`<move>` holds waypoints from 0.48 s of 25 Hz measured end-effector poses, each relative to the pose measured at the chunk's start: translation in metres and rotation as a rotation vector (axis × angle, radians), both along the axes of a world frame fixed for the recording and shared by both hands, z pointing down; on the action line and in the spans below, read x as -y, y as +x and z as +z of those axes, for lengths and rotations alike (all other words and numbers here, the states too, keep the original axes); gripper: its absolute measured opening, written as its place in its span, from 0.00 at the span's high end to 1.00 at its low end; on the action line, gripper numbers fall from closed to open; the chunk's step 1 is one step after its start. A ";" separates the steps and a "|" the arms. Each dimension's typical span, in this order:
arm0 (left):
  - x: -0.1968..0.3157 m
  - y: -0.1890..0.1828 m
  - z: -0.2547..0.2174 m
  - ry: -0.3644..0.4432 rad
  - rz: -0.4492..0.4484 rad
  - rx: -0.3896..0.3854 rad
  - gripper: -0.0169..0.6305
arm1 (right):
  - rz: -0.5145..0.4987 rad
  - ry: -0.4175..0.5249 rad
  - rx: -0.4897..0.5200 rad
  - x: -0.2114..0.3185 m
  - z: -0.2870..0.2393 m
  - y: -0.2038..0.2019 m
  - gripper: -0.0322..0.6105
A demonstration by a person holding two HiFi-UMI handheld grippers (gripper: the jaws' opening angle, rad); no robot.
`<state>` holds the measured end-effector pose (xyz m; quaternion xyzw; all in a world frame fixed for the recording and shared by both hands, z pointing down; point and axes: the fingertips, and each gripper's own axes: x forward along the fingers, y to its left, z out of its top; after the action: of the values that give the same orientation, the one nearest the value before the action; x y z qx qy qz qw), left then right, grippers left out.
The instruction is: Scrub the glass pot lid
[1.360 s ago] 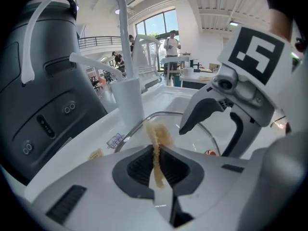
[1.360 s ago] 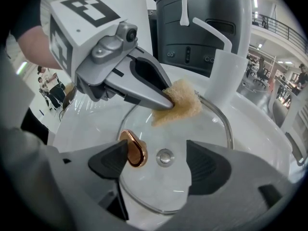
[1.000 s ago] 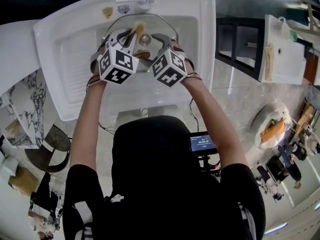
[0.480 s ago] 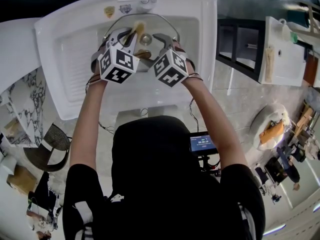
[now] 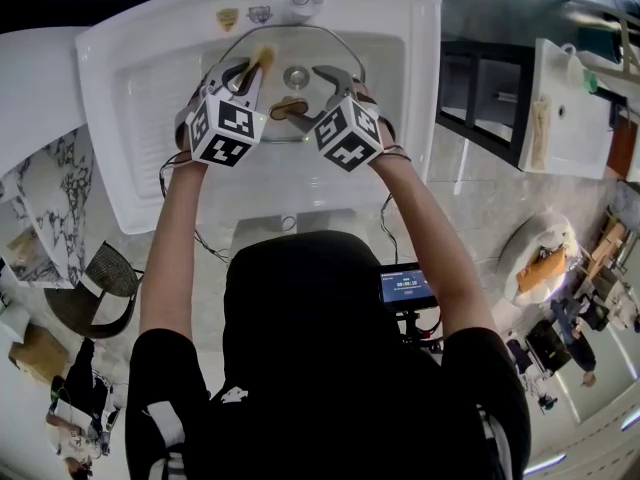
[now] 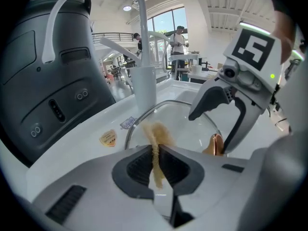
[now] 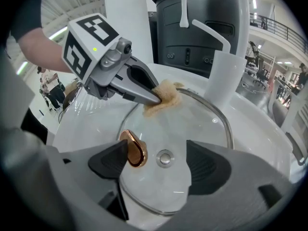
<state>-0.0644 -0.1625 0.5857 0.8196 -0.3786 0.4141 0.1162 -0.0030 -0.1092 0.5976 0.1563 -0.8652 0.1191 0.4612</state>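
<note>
The left gripper (image 6: 156, 160) pinches the tan scrub pad (image 6: 155, 138) against the glass pot lid (image 5: 318, 53), top centre in the sink (image 5: 140, 88), while the right gripper (image 7: 163, 165) stands spread around the copper knob (image 7: 133, 148), so the unclamped lid could skid under pressure.

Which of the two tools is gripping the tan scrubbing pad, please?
The left tool: its jaws are shut on the tan scrubbing pad, whereas the right tool has its jaws apart, the copper knob between them.
</note>
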 end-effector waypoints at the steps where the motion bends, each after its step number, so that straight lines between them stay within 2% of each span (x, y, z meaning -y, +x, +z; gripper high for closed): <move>1: -0.001 -0.003 0.001 -0.003 -0.009 0.001 0.94 | 0.000 0.000 0.000 0.000 0.000 0.000 0.41; 7: -0.004 -0.022 0.005 -0.023 -0.078 -0.016 0.94 | 0.001 0.002 0.001 0.000 0.001 0.000 0.41; 12: -0.009 -0.042 0.011 -0.031 -0.123 0.006 0.94 | 0.002 0.004 0.003 0.000 0.000 0.000 0.41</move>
<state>-0.1067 -0.1531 0.5971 0.7915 -0.4223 0.4144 0.1529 -0.0030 -0.1094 0.5980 0.1578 -0.8659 0.1182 0.4597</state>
